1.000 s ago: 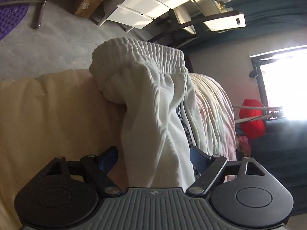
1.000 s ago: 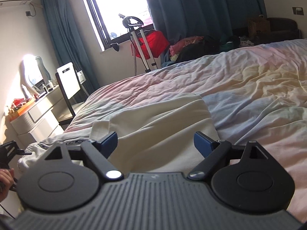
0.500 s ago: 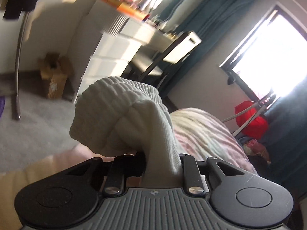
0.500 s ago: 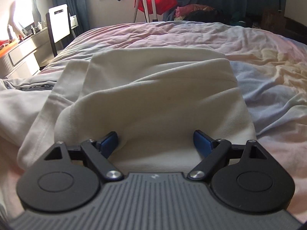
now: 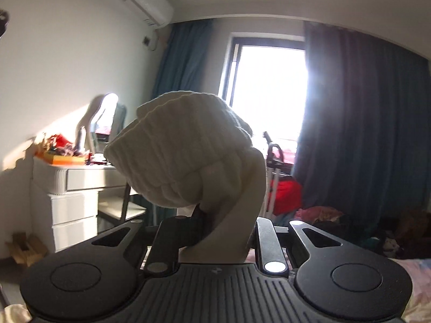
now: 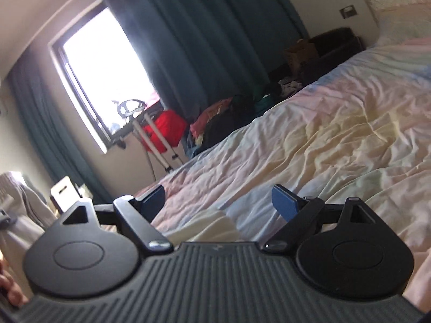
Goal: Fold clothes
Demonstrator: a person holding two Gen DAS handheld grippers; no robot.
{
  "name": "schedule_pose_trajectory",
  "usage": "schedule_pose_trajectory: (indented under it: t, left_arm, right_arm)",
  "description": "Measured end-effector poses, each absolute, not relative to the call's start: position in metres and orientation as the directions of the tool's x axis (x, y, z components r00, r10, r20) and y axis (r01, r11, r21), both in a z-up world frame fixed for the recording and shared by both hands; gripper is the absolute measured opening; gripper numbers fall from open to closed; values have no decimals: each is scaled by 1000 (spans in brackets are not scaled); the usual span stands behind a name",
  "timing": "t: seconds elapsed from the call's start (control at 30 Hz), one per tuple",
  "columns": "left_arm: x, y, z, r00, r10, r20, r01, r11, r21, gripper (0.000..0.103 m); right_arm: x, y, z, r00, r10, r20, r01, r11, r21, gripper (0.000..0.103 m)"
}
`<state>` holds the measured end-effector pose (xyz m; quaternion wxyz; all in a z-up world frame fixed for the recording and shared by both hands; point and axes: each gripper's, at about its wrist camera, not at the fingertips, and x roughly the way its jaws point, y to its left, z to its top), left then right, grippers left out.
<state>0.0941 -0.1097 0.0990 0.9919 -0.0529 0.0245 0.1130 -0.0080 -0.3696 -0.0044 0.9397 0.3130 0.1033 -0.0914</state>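
Left gripper (image 5: 218, 231) is clamped on the white garment (image 5: 188, 156), jaws pinched in tight on a neck of cloth low centre in the left wrist view. Above the pinch the ribbed, elasticated band bunches into a fat roll that leans left, off the bed and w/ air all round it. Its lower edge hangs just over the left finger. Bed (image 5: 414, 274) shows only as a strip at the near right corner.

Beyond, left: white drawers (image 5: 72, 204) w/ clutter on top, a chair (image 5: 124, 210) tucked just right of them, mirror (image 5: 107, 113) behind. Far wall has the window (image 5: 269, 91) between blue curtains (image 5: 363, 134); AC unit (image 5: 140, 0) sits high left.

Right gripper (image 6: 218, 202) has jaws spread wide, nothing between the blue pads (image 6: 284, 202). It sits low over the bed (image 6: 323, 140). A pale fold of cloth (image 6: 202, 228) lies just past the gripper body, between the fingers; can't tell if it's part of the garment. More white garment (image 6: 24, 210) hangs at the far-left edge of that view.

Ahead and to the right the rumpled pastel cover is open, w/ plenty of room. Bed's left edge runs diagonally up to the right. Past it, on the floor side: red bag (image 6: 167, 126) on a stand under the window (image 6: 107, 67), a clothes heap (image 6: 223, 115), a box (image 6: 301, 51) far right.
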Motion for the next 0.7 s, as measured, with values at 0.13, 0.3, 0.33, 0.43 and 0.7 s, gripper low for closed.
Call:
schedule_pose_trajectory:
  t: [0.13,0.3,0.33,0.43,0.7]
  left_arm:
    - [107,-215,64,990,129,-56,-124,989,77,19]
    - [120,-302,-25,992,-1,-129,55,907,417,19]
    - [122,-307,-36,989,-16,-150,83,887,455,19]
    - [130,-322,-69,975,-54,-217,169,812,559,21]
    - [136,-301,-113,933,-143,-329,343,621,705,75]
  right_arm:
    - [-17,-402,-15,953,-194,-232,300,708,639,90]
    - [-8,-412,-24,968,-164,-188,249,705,664,90]
    - [-5,-411,-27,969,-155,-190,243,709,662,90]
    - [8,-411,-41,964,-92,-251,240,709,663,90]
    - [40,-418,-76,895,19,-446,350,590,728,90]
